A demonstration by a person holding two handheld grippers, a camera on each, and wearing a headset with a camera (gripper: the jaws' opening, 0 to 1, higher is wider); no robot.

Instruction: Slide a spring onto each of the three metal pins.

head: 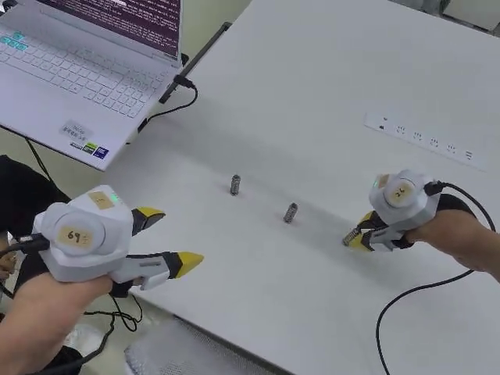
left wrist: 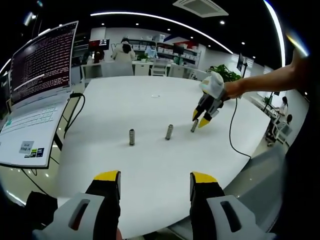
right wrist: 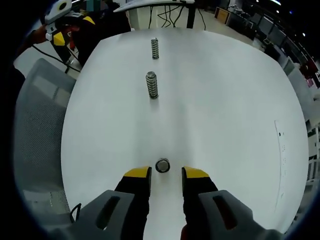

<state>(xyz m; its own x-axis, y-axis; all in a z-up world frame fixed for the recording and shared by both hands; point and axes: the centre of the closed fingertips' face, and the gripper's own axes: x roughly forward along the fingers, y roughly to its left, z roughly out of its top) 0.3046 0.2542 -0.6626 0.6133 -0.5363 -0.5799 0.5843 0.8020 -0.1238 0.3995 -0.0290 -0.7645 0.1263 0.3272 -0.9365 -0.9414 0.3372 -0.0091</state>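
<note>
Seemingly the last step: seating the third spring, tilted on the desk right of the middle spring, just off the right gripper, jaws slightly apart, unclamped. Left gripper left of the middle spring, jaws wide. Next, likely: nudge it upright, gently.

Laptop cut by top edge; screen text too small to read. Pin shafts hidden inside springs.

bright overhead light, sharp, fisheye-warped edges.
</note>
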